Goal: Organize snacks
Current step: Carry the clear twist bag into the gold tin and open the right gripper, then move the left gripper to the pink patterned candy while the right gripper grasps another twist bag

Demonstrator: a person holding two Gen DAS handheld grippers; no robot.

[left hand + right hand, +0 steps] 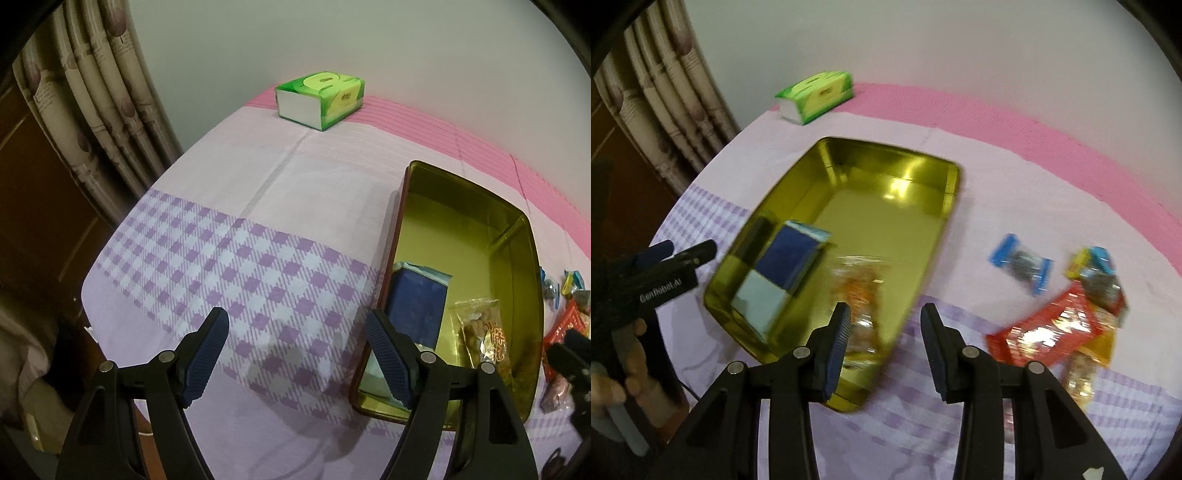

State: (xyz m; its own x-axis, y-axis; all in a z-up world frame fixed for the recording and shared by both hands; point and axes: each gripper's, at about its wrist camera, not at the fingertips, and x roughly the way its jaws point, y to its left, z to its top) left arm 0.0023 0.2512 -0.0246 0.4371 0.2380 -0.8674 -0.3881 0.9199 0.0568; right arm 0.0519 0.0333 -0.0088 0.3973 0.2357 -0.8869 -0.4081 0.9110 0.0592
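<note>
Snacks in crinkly wrappers (pixel 1045 332) beside glossy rectangular tin (pixel 945 184); both grippers agape, empty.

Left gripper (pixel 297 354): jaws spread wide, nothing between the pads, angled steeply downward. Right gripper (pixel 884 345): jaws parted, nothing gripped, also pitched steeply downward. In the right wrist view a hand (pixel 626 373) grips the left gripper's handle at the left edge.

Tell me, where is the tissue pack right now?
The green tissue pack sits at the table's far edge by the wall, beyond the gold tin, near the curtain on the left in both views.
</note>
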